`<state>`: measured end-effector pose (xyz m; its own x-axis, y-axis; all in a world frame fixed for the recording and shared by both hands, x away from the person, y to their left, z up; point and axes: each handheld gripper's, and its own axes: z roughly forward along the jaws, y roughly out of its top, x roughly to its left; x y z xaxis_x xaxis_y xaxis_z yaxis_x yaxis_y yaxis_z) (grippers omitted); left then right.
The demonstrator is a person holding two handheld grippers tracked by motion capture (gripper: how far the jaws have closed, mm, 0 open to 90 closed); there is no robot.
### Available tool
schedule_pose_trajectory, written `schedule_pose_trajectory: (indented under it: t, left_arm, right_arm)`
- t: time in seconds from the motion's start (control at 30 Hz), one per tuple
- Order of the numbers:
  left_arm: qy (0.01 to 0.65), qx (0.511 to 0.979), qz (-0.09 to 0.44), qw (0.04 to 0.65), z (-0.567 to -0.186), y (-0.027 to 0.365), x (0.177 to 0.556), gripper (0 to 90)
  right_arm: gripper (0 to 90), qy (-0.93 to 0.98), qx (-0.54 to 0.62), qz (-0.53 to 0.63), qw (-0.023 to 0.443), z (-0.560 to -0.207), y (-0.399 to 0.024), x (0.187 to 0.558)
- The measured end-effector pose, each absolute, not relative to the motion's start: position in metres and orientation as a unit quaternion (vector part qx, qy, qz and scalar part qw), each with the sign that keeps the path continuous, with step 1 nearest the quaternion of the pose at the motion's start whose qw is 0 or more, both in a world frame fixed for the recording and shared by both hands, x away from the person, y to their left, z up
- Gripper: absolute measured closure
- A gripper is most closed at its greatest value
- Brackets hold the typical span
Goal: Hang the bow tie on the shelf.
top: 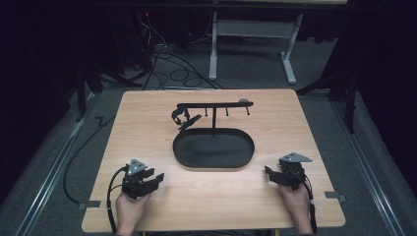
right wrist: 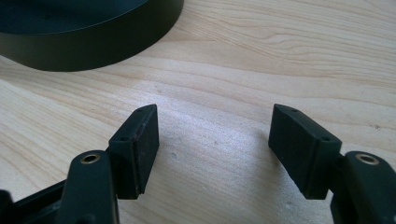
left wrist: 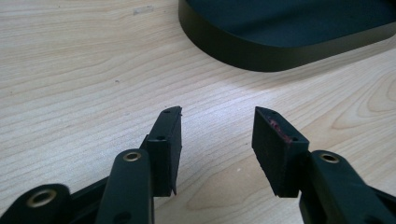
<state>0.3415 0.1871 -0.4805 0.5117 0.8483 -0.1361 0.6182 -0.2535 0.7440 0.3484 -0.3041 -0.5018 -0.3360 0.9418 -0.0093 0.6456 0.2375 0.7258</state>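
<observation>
Nearest, left gripper (top: 156, 178) and right gripper (top: 268, 172), both released, nothing between the jaws, low over the bare table (top: 147, 123). Between them and just beyond, black oval tray (top: 213, 147) at table centre: probably rigid, light, smooth-walled; best pinched across the near rim. Farther, thin stand (top: 214, 104) rising behind the tray with dark sunglasses (top: 183, 118) hanging at its left end, likely fragile, easily knocked.
</observation>
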Motion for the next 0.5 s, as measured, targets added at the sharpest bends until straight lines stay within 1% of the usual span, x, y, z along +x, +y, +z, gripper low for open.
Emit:
schedule_pose_trajectory:
  t: [0.23,0.27,0.3,0.33,0.43,0.5]
  left_arm:
    - [0.471,0.781,0.175,0.370,-0.491,0.181,0.344,51.1]
    - [0.471,0.783,0.187,0.362,-0.494,0.179,0.344,49.6]
    - [0.471,0.783,0.187,0.362,-0.494,0.179,0.344,49.0]
    - [0.469,0.787,0.199,0.348,-0.499,0.176,0.344,48.4]
    - [0.469,0.782,0.214,0.351,-0.506,0.174,0.342,45.1]
    - [0.474,0.776,0.210,0.358,-0.507,0.176,0.342,44.9]
  right_arm:
    - [35.0,0.752,0.528,0.320,0.231,-0.502,-0.304,0.348]
    - [35.0,0.752,0.528,0.320,0.231,-0.502,-0.304,0.348]
    - [35.0,0.752,0.528,0.320,0.231,-0.502,-0.304,0.348]
    - [35.0,0.752,0.528,0.320,0.231,-0.502,-0.304,0.348]
    - [35.0,0.752,0.528,0.320,0.231,-0.502,-0.304,0.348]
    - [35.0,0.752,0.527,0.320,0.231,-0.502,-0.304,0.348]
